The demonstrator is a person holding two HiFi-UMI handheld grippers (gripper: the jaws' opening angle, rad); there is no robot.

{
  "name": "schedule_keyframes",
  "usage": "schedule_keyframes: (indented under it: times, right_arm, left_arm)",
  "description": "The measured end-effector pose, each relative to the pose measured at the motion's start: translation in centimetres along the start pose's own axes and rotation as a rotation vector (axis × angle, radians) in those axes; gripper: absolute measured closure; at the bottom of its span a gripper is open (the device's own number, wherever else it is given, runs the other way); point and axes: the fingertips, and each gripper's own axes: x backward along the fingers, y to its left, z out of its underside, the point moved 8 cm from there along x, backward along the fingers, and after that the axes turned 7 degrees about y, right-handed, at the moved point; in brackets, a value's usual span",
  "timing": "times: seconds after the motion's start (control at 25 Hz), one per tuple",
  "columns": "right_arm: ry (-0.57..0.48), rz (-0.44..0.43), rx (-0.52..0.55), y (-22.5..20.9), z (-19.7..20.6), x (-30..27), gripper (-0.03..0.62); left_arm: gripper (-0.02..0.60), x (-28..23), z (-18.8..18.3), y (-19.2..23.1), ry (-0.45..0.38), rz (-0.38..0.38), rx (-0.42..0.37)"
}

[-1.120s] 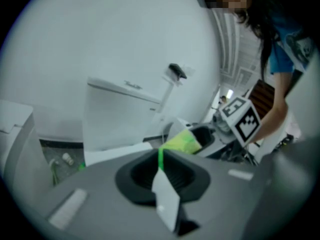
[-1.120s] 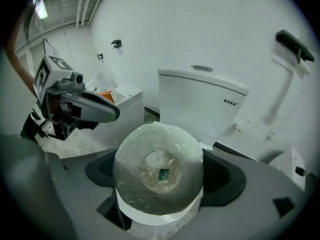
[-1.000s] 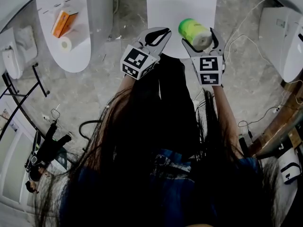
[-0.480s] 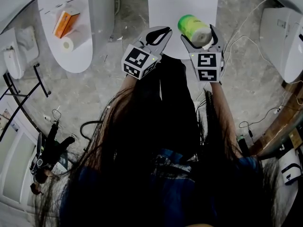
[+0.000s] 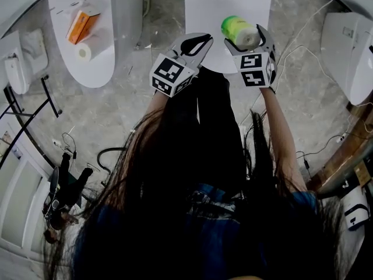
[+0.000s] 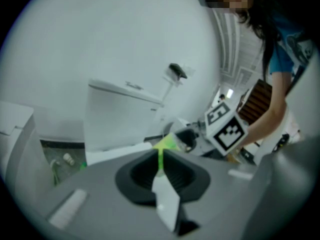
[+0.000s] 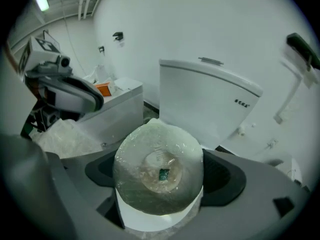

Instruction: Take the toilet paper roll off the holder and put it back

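A toilet paper roll (image 5: pixel 239 30) in clear wrap with a green band is held out over the white toilet tank (image 5: pixel 204 10), and my right gripper (image 5: pixel 247 35) is shut on it. In the right gripper view the roll's flat end (image 7: pixel 159 170) faces the camera between the jaws, with the tank (image 7: pixel 210 101) behind it. A black-tipped wall fitting on a white arm (image 7: pixel 301 48) is at the upper right. My left gripper (image 5: pixel 197 42) is beside the right one, shut and holding nothing. It shows the same fitting (image 6: pixel 176 71) on the wall.
Another toilet at the left carries an orange box (image 5: pixel 79 27) and a white roll (image 5: pixel 83 52). A third white fixture (image 5: pixel 348 45) stands at the right. Cables (image 5: pixel 303 48) run over the grey stone floor. A black metal rack (image 5: pixel 29 115) is at the far left.
My right gripper has carried the roll a little farther forward over the tank. The left gripper has barely moved.
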Motion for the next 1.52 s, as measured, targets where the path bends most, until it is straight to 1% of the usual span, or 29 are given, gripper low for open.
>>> schedule_keyframes:
  times: [0.2, 0.32, 0.48, 0.64, 0.84, 0.96, 1.12, 1.2, 1.36, 1.52]
  right_arm:
    - [0.112, 0.003, 0.209, -0.5, -0.3, -5.9, 0.135]
    - [0.167, -0.005, 0.300, -0.4, -0.3, -9.1, 0.135]
    - [0.231, -0.007, 0.326, 0.1, 0.1, -12.0, 0.135]
    - [0.282, -0.004, 0.341, 0.8, 0.9, -13.5, 0.135]
    - [0.285, 0.027, 0.417, 1.8, 1.4, -14.0, 0.135]
    - [0.300, 0.033, 0.423, 1.8, 1.6, -14.2, 0.135]
    - [0.365, 0.020, 0.437, 1.8, 1.4, -14.2, 0.134]
    - [0.368, 0.010, 0.441, 1.7, 1.3, -13.8, 0.134]
    - [0.286, 0.012, 0.411, 1.6, 0.9, -11.9, 0.135]
    - [0.205, -0.026, 0.309, 1.5, 0.2, -8.5, 0.135]
  left_arm:
    - [0.568, 0.1, 0.4, 0.1, 0.002, -0.002, 0.016]
    - [0.568, 0.0, 0.6, 0.0, 0.011, -0.003, 0.017]
    - [0.568, -0.1, 1.0, -0.1, 0.020, -0.004, 0.022]
    - [0.568, 0.0, 1.2, 0.3, 0.026, -0.005, 0.024]
    - [0.568, 0.1, 1.5, 0.7, 0.029, -0.018, 0.035]
    - [0.568, 0.1, 1.7, 0.8, 0.034, -0.018, 0.035]
    - [0.568, 0.1, 1.6, 0.7, 0.038, -0.011, 0.029]
    - [0.568, 0.2, 1.4, 0.8, 0.036, -0.009, 0.022]
    - [0.568, 0.7, 1.1, 1.1, 0.031, -0.013, 0.017]
    - [0.568, 1.7, 0.5, 0.8, 0.029, -0.011, 0.005]
